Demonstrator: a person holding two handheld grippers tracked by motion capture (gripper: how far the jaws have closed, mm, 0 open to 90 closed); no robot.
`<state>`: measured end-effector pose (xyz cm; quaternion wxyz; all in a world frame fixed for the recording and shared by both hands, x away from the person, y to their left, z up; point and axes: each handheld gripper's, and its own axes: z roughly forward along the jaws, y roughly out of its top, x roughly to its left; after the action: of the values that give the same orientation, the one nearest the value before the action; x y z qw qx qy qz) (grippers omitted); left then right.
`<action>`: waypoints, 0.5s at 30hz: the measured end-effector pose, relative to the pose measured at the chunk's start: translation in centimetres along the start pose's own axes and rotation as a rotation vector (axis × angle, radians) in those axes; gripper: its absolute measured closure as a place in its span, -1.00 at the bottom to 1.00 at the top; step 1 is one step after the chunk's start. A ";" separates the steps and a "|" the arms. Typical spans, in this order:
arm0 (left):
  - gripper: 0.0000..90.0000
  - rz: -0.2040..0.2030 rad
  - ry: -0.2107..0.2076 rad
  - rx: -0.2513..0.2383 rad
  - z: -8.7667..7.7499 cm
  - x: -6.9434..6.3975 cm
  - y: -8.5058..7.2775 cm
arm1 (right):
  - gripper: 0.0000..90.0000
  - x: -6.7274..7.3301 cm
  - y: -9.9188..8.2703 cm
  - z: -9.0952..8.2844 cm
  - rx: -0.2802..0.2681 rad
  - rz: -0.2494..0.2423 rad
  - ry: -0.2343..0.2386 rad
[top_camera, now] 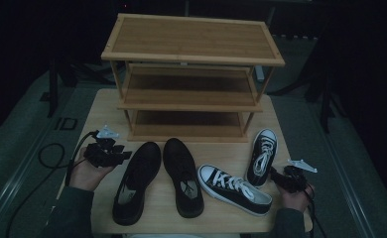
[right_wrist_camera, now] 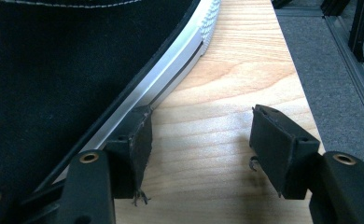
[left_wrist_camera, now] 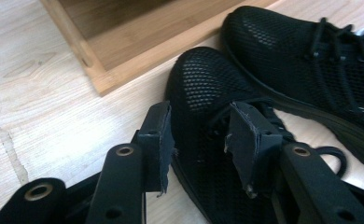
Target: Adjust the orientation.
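Probably the soft black mesh shoe [left_wrist_camera: 208,93] is light and bendy, so the wide-open left gripper [left_wrist_camera: 201,140] should pinch its rim, while the right gripper [right_wrist_camera: 201,144] gapes empty too.

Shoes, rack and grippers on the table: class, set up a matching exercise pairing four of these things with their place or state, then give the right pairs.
Things:
1. black mesh shoes
2. black-and-white sneakers
3. wooden rack
4. left gripper

Places or states:
A. far part of the table
B. right of the black pair
C. open, beside a mesh shoe
D. table's front, left of centre

Pairs: 1-D, 2-B, 3-A, 4-C
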<state>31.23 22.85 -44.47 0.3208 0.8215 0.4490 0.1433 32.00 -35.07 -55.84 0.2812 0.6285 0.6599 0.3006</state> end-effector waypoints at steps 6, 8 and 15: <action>0.33 0.036 -0.032 0.016 -0.6 -0.6 0.2 | -0.14 0.0 0.0 0.0 0.000 0.000 0.000; 0.33 0.053 -0.046 0.025 -0.8 -0.8 0.3 | -0.14 0.0 0.0 0.0 0.000 0.000 0.000; 0.32 0.105 -0.075 0.056 -1.3 -1.8 0.1 | -0.14 0.0 0.0 0.0 0.000 0.000 0.000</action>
<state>29.60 21.87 -43.31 0.3066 0.8574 0.3966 0.1164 32.00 -35.07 -55.84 0.2812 0.6286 0.6599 0.3005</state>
